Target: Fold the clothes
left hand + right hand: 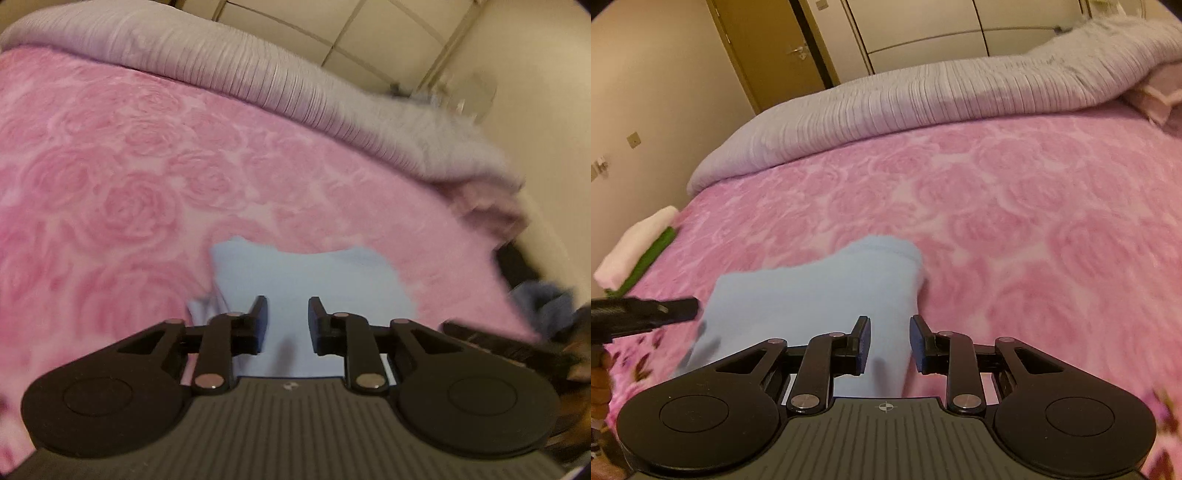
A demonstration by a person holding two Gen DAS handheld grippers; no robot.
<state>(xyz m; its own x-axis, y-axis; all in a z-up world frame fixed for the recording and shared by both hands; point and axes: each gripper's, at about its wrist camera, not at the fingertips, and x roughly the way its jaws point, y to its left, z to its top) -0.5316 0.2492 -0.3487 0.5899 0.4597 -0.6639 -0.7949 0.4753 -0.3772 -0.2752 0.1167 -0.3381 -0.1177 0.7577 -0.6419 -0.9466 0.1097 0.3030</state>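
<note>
Pink rose-patterned blanket point(997, 206) carries the light blue garment point(812, 295), lying partly folded near its front edge. Left gripper point(287, 317) and right gripper point(888, 343) hover over the garment, jaws parted, gripping nothing. Beyond it lies a grey ribbed duvet point(905, 103); a white-and-green folded stack point(635, 251) sits at the blanket's left edge.

The light blue folded garment point(812, 299) lies on the pink rose-patterned blanket point(1015, 206). Behind it runs the grey ribbed duvet point(923, 96) (bunched along the blanket's far edge).
</note>
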